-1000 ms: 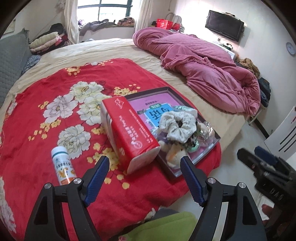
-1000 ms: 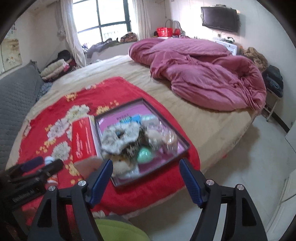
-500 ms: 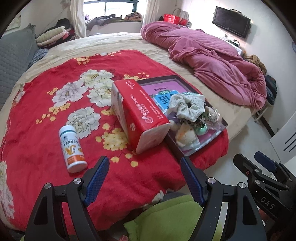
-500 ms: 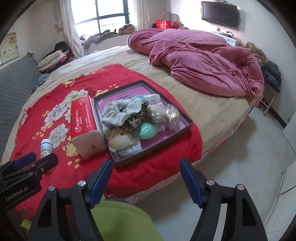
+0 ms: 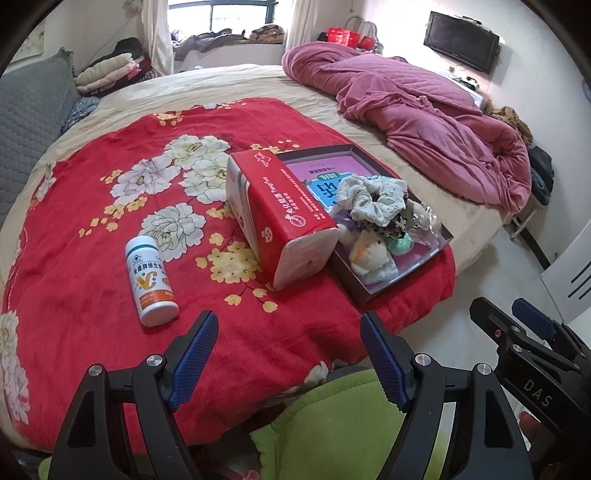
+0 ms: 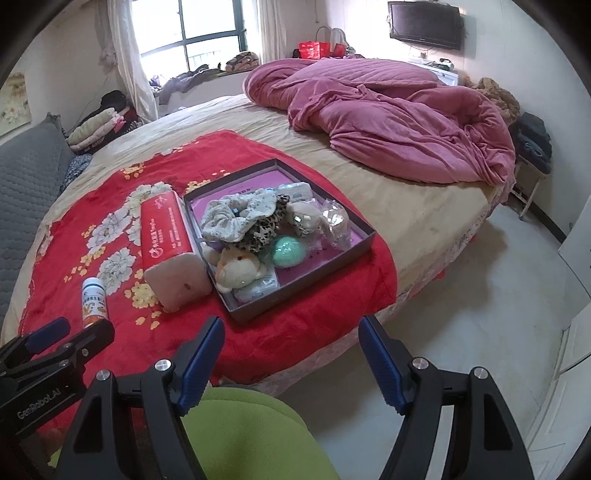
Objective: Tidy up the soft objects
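Closest to me there's something lime green [image 6: 255, 435] right under both sets of tongs. The left tongs [image 5: 286, 354] hang wide with nothing between them, over the near edge of the red flowered blanket [image 5: 92, 229]; same deal with the right tongs [image 6: 291, 354], spread wide and empty, off the bed's edge above the floor [image 6: 480, 302]. You can read "GenRobot.AI" on the side of the left one from the right camera, and "DAS" on the right one from the left camera.

On the blanket, a white bottle [image 5: 151, 280] lies on its side, orange label with a big V logo and Chinese writing I can't make out. Beside it is a red tissue pack [image 5: 280, 218] with white Chinese print, touching the dark shallow box [image 6: 364, 229]. The soft stuff is piled in that box: a pale scrunchie [image 6: 236, 214] on top, a leopard-print one [image 6: 264, 230] under it, a small plush animal [image 6: 236, 267], a mint green ball [image 6: 290, 251].

Farther back, a crumpled pink duvet [image 6: 388, 118] on the beige sheet, folded clothes by the window [image 6: 207, 33], a wall TV [image 6: 424, 24].
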`<state>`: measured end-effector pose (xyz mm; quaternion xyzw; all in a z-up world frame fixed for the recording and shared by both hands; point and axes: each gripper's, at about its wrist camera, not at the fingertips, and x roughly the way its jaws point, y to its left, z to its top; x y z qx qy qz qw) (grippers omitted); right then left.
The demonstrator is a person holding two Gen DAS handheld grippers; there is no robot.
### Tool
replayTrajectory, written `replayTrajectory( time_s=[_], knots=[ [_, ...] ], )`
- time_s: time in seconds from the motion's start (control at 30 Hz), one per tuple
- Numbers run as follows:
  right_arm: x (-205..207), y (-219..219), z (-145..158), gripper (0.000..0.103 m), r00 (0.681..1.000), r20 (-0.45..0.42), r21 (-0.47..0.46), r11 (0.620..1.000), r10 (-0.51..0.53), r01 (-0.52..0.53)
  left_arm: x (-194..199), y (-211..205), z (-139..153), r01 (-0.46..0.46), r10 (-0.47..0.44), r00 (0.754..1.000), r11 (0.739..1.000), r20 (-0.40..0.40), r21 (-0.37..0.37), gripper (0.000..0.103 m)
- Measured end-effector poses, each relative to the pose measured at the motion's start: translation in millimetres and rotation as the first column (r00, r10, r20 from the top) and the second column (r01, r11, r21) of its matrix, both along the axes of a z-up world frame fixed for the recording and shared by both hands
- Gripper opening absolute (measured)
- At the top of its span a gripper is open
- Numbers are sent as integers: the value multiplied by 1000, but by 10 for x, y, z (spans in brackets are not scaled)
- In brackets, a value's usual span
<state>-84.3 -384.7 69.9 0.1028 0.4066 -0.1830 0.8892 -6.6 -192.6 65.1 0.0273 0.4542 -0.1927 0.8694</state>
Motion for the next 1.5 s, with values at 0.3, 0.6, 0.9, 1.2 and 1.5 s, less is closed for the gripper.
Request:
replayTrajectory(
  time_s=[0.3, 0.6, 0.9, 1.2, 1.5],
  knots=[
    [-86, 1, 51, 74, 1000, 23, -22, 1000, -11, 12, -79, -59, 38, 22, -22, 1000, 1000, 12, 11, 80],
    [-134, 51, 66, 74, 1000, 12, -38, 999, -9, 10, -105, -68, 13, 28, -28, 1000, 999, -1, 19, 80],
    [-187, 82, 45, 74, 1000, -3, -29, 1000, 0, 0, -130, -99, -13, 39, -39, 999, 999, -9, 29, 80],
    [-185, 75, -9, 74, 1000, -17, -21, 1000, 1, -1, -138, -114, -18, 41, -40, 999, 998, -9, 37, 80],
    [-184, 39, -19, 74, 1000, -27, -10, 1000, -9, 8, -144, -117, -18, 42, -41, 999, 998, -9, 45, 80]
  ],
)
